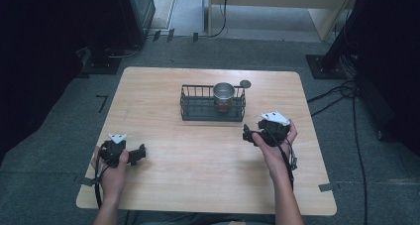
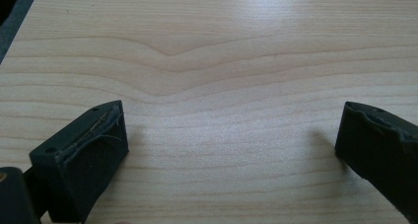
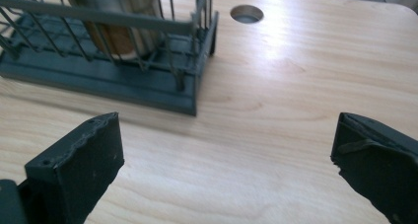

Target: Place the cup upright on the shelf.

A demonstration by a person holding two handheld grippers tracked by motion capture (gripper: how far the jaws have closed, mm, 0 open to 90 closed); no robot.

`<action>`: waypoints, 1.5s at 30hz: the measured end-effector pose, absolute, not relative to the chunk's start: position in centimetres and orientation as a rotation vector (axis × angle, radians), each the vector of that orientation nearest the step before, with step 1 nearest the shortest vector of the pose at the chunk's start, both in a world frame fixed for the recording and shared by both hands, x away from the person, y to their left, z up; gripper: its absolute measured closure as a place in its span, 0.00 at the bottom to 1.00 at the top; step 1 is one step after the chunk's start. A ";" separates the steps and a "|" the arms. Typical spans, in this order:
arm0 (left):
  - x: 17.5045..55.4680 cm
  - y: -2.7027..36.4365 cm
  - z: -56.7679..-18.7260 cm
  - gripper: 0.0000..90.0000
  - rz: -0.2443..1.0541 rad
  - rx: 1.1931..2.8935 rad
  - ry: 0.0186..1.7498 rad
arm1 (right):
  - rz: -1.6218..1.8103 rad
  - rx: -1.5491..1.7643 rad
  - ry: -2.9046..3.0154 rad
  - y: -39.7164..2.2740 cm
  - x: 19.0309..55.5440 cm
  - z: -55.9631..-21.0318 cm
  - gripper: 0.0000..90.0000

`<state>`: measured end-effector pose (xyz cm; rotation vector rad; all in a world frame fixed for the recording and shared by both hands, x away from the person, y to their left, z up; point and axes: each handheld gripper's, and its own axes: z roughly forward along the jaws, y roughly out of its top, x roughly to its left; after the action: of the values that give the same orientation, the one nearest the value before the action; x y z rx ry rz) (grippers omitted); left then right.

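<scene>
Toward the far edge of the tabletop [image 1: 163, 86], about midway along it, stands a dark wire basket [image 1: 198, 108] with a solid base. A metal can [image 1: 224, 93] sits upright inside the basket, in its right half, open end up. Just beyond the basket's far right corner there is a round hole [image 1: 245, 84] in the wood.

Near the right edge, in front of the basket's right end and well clear of it, the person's right hand [image 1: 275, 145] holds the right gripper [image 1: 249, 134] above the wood. In the right gripper view its two black jaws are spread wide with nothing between them, and bare wood lies in the gap. That view looks toward the basket's near right corner [image 3: 194, 103]; the can [image 3: 121, 17] rises behind the wires, and the round hole [image 3: 246, 14] shows farther back.

Close to the near left corner of the tabletop, the left hand [image 1: 113, 168] holds the left gripper [image 1: 141, 153], well apart from the basket and the can. In the left gripper view its jaws also stand wide apart, empty, with only wood grain [image 2: 222, 86] ahead of them. The pad on one of its jaws [image 2: 101, 135] looks frayed along its edge.

Each gripper carries a pale three-cornered plate on top, and a cable trails back along each forearm. Neither gripper touches the basket or the can.
</scene>
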<state>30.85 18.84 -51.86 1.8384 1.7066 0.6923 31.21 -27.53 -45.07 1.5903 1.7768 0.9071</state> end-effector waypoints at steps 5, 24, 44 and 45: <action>30.9 18.8 -51.9 0.00 0.692 1.838 1.707 | 0.886 1.610 1.763 -28.9 30.3 -45.7 0.00; 30.9 18.8 -51.9 0.00 0.692 1.838 1.707 | 0.786 1.728 1.674 -33.8 26.8 -48.4 0.00; 30.9 18.8 -51.9 0.00 0.693 1.838 1.707 | 0.713 1.804 1.632 -36.9 24.0 -50.4 0.00; 30.9 18.8 -51.9 0.00 0.693 1.838 1.707 | 0.707 1.811 1.628 -37.0 23.9 -50.5 0.00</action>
<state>30.85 18.83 -51.87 1.8382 1.7066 0.6925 23.87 -37.04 -50.46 1.8111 1.6278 0.7074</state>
